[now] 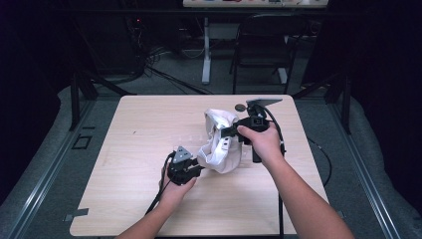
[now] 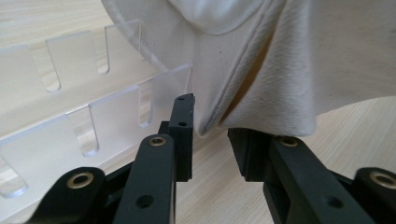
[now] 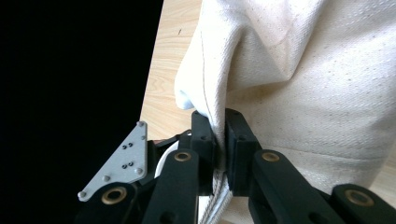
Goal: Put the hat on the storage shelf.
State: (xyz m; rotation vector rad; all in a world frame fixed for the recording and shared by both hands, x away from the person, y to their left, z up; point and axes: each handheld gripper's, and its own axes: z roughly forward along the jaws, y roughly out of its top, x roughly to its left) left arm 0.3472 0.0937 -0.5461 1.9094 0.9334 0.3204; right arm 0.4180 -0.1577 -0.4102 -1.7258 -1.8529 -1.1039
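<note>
Pale wood table (image 1: 139, 149), dark room — right tongs (image 3: 220, 140) pinching white cloth (image 1: 219, 144), left tongs (image 2: 210, 135) parted — cloth untouched.

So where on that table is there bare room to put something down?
The table is bare along its whole left side and across the near edge between the two forearms. It is crowded mid-right, where the white cloth bag, a clear plastic rack and both tongs meet.
</note>
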